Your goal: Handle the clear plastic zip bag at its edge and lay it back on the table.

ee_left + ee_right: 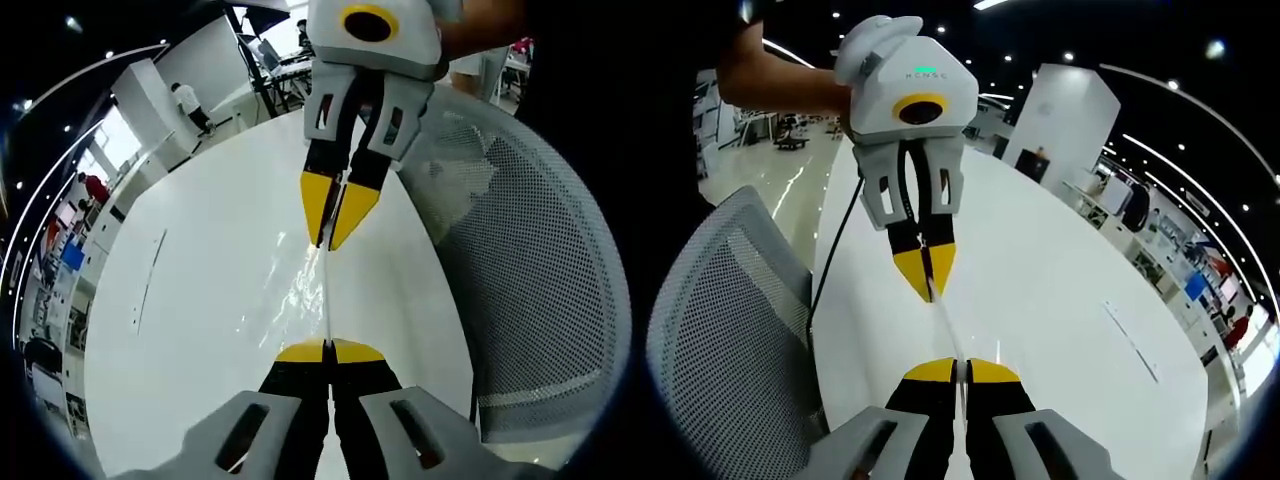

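Stretching clear zip bag (327, 300) edge-on between both grippers: left gripper (328, 350) clamped at 6 o'clock end, right gripper (338, 235) at 12 (long axis fingers-to-fingers), above white table (200, 330); lowering looked due next.

Clear zip bag (326, 300) seen edge-on, barely discernible.

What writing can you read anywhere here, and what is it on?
Small pale lettering on the white housing of the left gripper, above its lens in the right gripper view: too small to read surely.
No readable text on the clear plastic zip bag, table or mesh chair.
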`<state>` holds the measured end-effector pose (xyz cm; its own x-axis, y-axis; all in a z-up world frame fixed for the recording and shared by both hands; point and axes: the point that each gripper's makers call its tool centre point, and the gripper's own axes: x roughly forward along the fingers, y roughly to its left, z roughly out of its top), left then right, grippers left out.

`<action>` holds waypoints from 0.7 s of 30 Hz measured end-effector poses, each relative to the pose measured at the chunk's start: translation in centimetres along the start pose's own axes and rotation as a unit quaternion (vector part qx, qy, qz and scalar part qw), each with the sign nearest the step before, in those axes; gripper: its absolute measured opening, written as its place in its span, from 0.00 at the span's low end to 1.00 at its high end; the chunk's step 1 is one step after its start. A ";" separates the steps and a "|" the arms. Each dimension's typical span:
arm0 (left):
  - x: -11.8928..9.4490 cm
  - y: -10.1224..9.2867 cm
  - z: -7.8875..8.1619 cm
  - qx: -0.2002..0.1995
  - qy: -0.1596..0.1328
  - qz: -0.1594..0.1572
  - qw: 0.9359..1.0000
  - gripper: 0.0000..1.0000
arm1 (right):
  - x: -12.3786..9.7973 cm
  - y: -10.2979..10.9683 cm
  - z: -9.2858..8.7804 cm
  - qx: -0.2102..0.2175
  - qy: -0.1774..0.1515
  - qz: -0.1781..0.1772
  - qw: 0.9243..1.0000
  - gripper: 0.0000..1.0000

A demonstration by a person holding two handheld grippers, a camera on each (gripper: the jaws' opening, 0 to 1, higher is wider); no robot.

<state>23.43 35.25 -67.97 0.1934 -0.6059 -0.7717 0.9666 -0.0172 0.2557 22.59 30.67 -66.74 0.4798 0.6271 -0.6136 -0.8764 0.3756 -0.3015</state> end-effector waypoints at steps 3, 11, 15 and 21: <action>0.0 0.0 0.0 0.000 0.000 0.000 1.000 0.00 | 0.0 0.0 0.0 0.000 0.000 0.000 1.000 0.00; 0.0 0.0 0.1 0.000 0.000 0.000 1.000 0.00 | 0.0 -0.1 0.0 0.002 -0.001 -0.002 1.000 0.00; 0.1 0.0 0.0 0.000 0.001 -0.001 1.000 0.00 | 0.0 -0.1 -0.1 0.003 -0.001 -0.002 1.000 0.00; 0.0 -0.1 -0.2 -0.001 0.002 -0.002 1.000 0.00 | 0.0 -0.1 -0.2 0.006 -0.002 -0.001 1.000 0.00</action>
<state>23.42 35.38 -68.13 0.1908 -0.6033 -0.7744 0.9677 -0.0170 0.2516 22.65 30.49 -66.90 0.4826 0.6282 -0.6103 -0.8744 0.3856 -0.2944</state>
